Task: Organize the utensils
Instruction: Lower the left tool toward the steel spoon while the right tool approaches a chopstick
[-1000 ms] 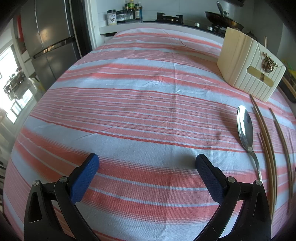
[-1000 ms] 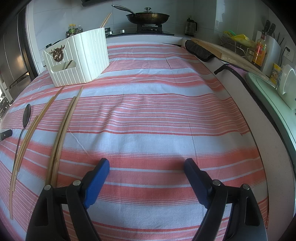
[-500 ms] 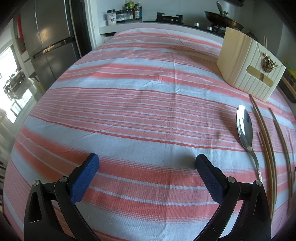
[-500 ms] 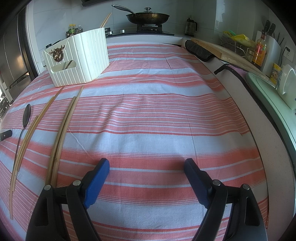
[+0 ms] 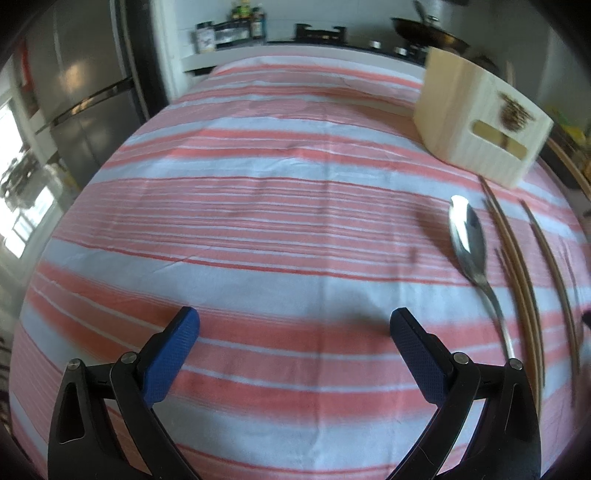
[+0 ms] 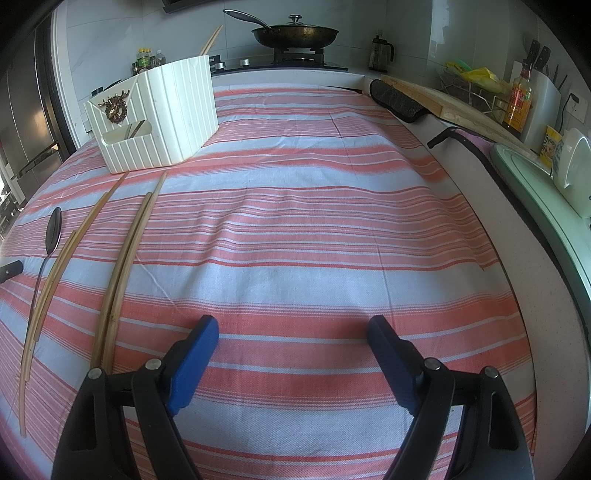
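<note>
A metal spoon (image 5: 468, 242) lies on the striped cloth, right of my left gripper (image 5: 294, 325), which is open and empty. Wooden chopsticks (image 5: 517, 273) lie beside the spoon. A white ribbed utensil holder (image 5: 480, 122) stands beyond them. In the right wrist view the holder (image 6: 159, 118) is at the far left, with chopsticks (image 6: 127, 254) and the spoon (image 6: 51, 230) below it. My right gripper (image 6: 293, 330) is open and empty, to the right of the chopsticks.
A fridge (image 5: 85, 92) stands at the left. A stove with a lidded pan (image 6: 295, 33) is at the back. A cutting board (image 6: 450, 103), bottle (image 6: 519, 105) and kettle (image 6: 574, 166) line the right counter. The table edge (image 6: 517, 266) runs along the right.
My left gripper has shifted, so the spoon and holder sit slightly more to the left in its view, which is blurred. The right gripper view is unchanged.
</note>
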Demonstrator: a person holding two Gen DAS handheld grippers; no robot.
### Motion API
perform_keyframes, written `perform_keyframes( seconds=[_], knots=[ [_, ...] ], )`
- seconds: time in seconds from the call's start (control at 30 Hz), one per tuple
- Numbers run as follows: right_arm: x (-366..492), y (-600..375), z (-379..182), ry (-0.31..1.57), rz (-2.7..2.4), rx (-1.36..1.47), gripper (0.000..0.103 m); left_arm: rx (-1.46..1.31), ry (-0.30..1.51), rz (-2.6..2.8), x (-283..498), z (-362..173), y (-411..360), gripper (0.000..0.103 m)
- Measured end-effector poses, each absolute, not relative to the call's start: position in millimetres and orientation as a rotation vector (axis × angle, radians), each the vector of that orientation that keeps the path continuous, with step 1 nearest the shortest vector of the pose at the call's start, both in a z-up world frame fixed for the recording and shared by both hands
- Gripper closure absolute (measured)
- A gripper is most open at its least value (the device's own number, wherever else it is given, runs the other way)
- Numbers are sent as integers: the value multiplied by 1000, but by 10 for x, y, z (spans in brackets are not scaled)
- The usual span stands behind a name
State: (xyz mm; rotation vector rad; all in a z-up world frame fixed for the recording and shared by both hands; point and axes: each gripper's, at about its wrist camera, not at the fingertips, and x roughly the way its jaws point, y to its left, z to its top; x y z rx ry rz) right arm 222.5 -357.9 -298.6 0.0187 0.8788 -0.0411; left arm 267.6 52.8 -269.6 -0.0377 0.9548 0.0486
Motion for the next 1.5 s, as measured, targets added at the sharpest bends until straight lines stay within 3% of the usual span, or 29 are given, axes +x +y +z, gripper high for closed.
perform_keyframes(
  seconds=[0.3, 0.73, 1.07, 1.5],
  knots=[
    [2224, -3579, -2986, 879, -41, 19, 18, -75, 909, 5, 2565, -2426, 333, 0],
    [2226, -3579, -2986, 879, -41, 19, 18, -106, 952, 28, 2564, -2477, 414, 0],
    [2227, -3579, -2986, 879, -41, 19, 18, -299, 969, 24, 2686, -2436, 444, 0],
    [2226, -3579, -2985, 879, -41, 19, 18, -36, 966, 36, 2837, -2652, -475, 0]
  ],
)
